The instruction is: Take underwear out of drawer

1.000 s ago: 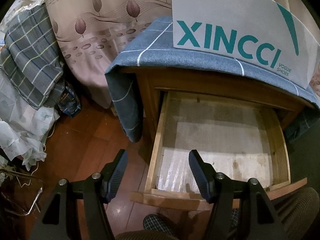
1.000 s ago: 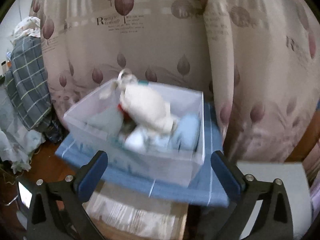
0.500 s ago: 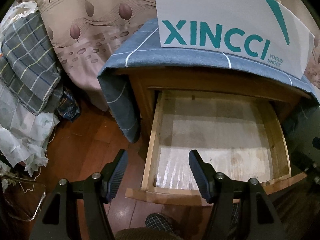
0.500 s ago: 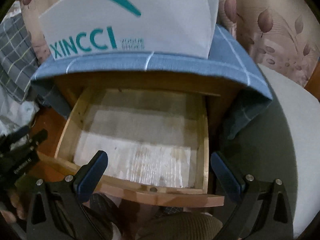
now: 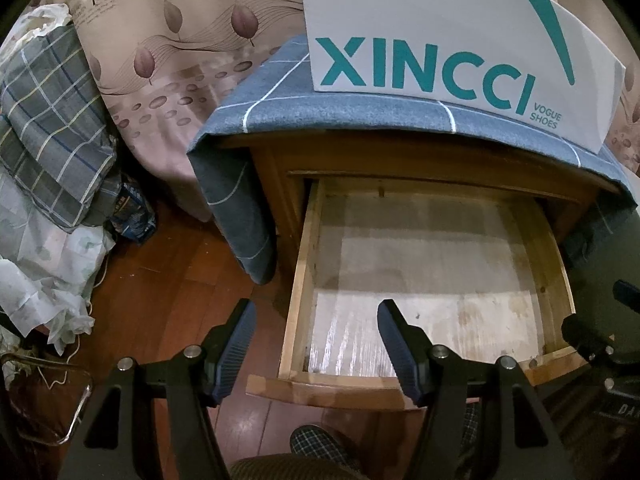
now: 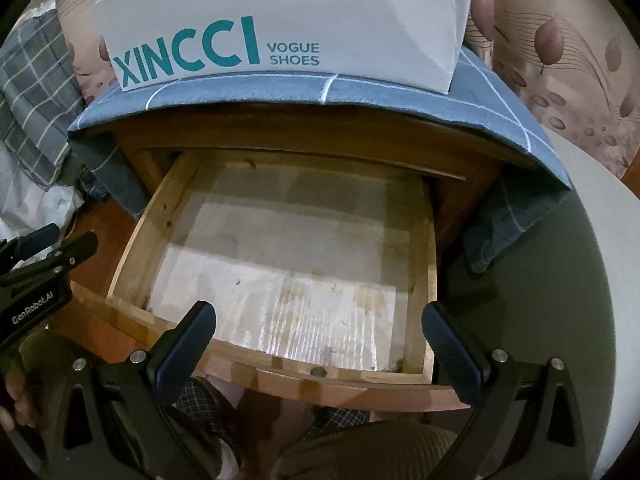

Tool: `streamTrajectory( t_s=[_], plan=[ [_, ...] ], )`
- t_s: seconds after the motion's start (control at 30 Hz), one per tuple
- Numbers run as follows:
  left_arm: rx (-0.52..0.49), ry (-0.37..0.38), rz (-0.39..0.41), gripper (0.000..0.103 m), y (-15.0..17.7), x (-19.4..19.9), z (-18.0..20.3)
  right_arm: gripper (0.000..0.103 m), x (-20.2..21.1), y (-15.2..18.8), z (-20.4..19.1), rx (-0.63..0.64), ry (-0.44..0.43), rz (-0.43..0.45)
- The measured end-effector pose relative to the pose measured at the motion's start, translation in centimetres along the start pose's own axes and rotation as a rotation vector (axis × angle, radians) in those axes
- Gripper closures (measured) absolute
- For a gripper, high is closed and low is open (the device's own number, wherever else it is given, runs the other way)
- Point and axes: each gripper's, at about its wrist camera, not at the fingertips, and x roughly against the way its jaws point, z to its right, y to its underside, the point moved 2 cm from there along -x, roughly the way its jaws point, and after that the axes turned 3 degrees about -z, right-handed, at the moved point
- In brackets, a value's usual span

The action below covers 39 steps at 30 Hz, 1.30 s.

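The wooden drawer (image 5: 558, 264) (image 6: 132, 248) is pulled out of the nightstand, and only a pale paper liner (image 5: 432, 280) (image 6: 288, 272) lies in it. No underwear shows in either view. My left gripper (image 5: 315, 306) hovers open over the drawer's front left corner with nothing between its fingers. It also appears at the left edge of the right wrist view as the left gripper (image 6: 36, 264). My right gripper (image 6: 317, 309) stands open and wide above the drawer's front rail. The left wrist view catches the right gripper (image 5: 600, 340) at its right edge.
A white XINCCI shoe box (image 5: 440, 32) (image 6: 280, 20) stands on a blue checked cloth (image 5: 260, 100) (image 6: 400, 92) that covers the nightstand. A leaf-print curtain (image 5: 180, 60) hangs behind. Plaid bedding (image 5: 52, 128) is piled at the left on the wood floor (image 5: 168, 280). The person's knees and slippers show below.
The right wrist view has dropped from an open box of garments on the nightstand down to the open drawer. The left gripper has held still.
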Motion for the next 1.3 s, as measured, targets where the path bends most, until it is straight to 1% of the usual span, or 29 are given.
streamTrajectory(
  t_s=[0.17,1.3],
  plan=[
    [-0.002,0.000,-0.001,0.038,0.03,0.00,0.02,0.001,-0.07,0.00,0.51,-0.036,0.006,0.006],
    [-0.004,0.025,-0.021,0.038,0.19,-0.46,0.21,0.001,-0.33,-0.01,0.30,-0.020,0.019,-0.008]
  ],
)
